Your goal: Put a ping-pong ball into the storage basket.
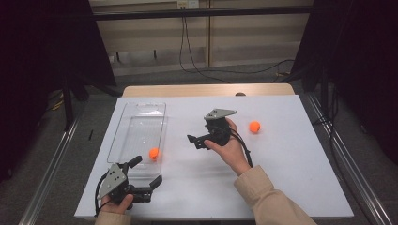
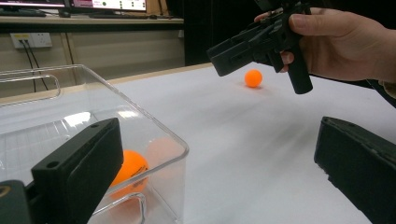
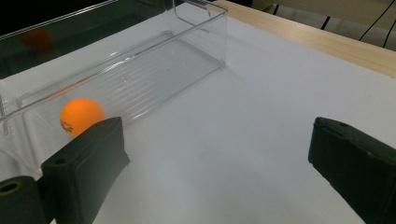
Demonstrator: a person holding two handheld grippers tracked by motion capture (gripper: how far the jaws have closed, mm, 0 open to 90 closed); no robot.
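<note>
Both jaws wide, empty: left gripper (image 1: 143,172) at bin (image 1: 141,108) corner; right gripper (image 1: 197,139) mid-table

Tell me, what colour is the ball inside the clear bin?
Orange; the ball shows best in the right gripper view.

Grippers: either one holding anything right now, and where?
Nothing held. Left gripper and right gripper both have jaws open and empty; one orange ball sits in the clear bin.

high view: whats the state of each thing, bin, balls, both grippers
clear bin: upright, open top, one ball inside
ball in bin: resting at the near end
ball on table: loose, right of the right gripper
left gripper: open, empty, beside the bin's near end
right gripper: open, empty, jaws facing the bin
</note>
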